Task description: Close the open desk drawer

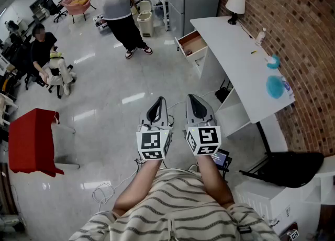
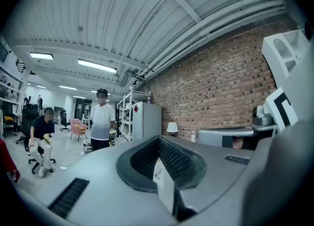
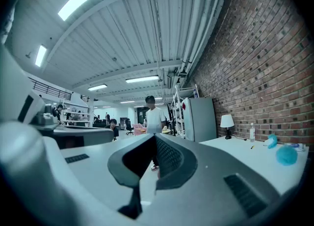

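The white desk [image 1: 238,64] runs along the brick wall on the right. Its drawer [image 1: 192,43] stands pulled out at the desk's far end, showing a wooden inside. Both grippers are held level close to the person's body, far short of the drawer. My left gripper [image 1: 158,100] is shut with nothing in it, and my right gripper [image 1: 192,97], beside it, also looks shut and empty. The right gripper view shows the desk top [image 3: 245,151] and a lamp [image 3: 226,121]. The drawer does not show in either gripper view.
A lamp [image 1: 235,5], a bottle [image 1: 260,35] and blue items [image 1: 274,85] sit on the desk. A person [image 1: 118,4] stands on the floor beyond the drawer; another [image 1: 44,51] sits at left. A red-covered table [image 1: 31,140] is near left, a black chair [image 1: 285,166] near right.
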A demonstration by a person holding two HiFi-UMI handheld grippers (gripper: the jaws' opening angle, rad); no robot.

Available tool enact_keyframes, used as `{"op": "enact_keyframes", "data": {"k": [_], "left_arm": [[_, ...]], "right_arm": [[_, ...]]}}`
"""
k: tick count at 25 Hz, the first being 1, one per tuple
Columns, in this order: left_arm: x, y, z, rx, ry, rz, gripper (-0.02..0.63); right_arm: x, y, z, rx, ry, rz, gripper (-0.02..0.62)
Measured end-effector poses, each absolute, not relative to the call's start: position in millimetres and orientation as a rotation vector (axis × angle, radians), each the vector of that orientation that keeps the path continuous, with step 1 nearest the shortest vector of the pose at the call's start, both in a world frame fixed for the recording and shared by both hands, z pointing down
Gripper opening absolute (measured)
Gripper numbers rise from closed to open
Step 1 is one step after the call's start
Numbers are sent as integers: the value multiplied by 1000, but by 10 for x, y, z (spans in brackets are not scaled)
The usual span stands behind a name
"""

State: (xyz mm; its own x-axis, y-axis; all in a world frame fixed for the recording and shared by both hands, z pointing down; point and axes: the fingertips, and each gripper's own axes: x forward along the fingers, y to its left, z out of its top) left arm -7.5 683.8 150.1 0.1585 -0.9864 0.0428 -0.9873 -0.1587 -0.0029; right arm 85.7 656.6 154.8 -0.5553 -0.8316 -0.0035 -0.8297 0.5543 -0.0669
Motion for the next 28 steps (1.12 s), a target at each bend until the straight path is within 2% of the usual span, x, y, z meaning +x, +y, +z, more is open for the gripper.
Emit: {"op": "enact_keyframes", "data": {"k": [15,28], "left_arm": [[-58,6868,1559,2357,-2022,66,-5],[490,6807,1636,2322,-2077,85,-5]], "right_arm": [[794,6617,1601,-1391,2752,-131,11],[1341,6529,1582,-1329,2748,-116,11]]}}
